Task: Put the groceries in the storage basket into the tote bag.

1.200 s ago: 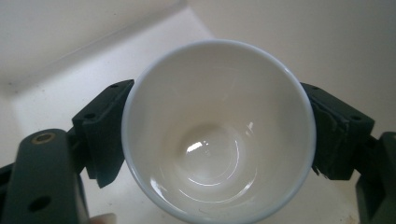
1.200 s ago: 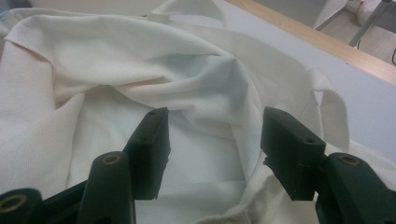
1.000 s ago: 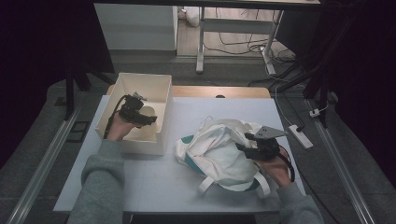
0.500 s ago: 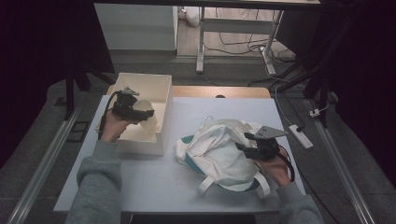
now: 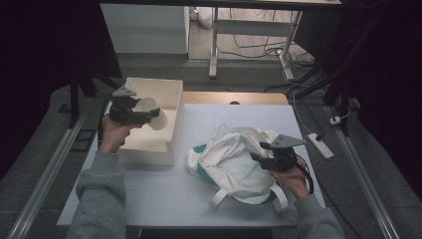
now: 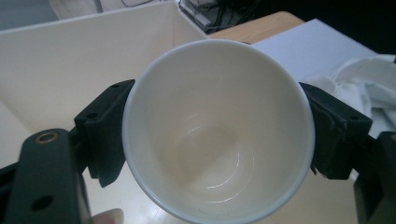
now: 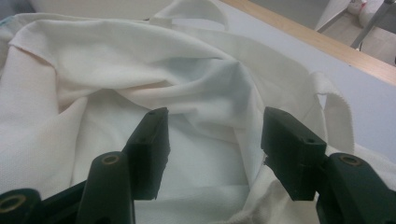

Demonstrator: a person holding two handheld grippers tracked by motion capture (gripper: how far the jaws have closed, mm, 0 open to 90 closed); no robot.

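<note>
A: How is the left gripper (image 5: 149, 113) sitting?
B: It is hovering level over the open cream rectangular box (image 5: 169, 99); its jaws are clamping a white ceramic cup (image 6: 218, 130) by the sides, mouth facing the camera, nothing inside.

A: And the right gripper (image 7: 212, 140)?
B: Right of the box, its jaws are standing apart over the crumpled white cloth tote bag (image 5: 234, 157); they are gripping nothing.

Grey sleeves (image 5: 99, 199), black two-jaw tools (image 5: 149, 113), grey three-cornered plates (image 5: 284, 141)
</note>
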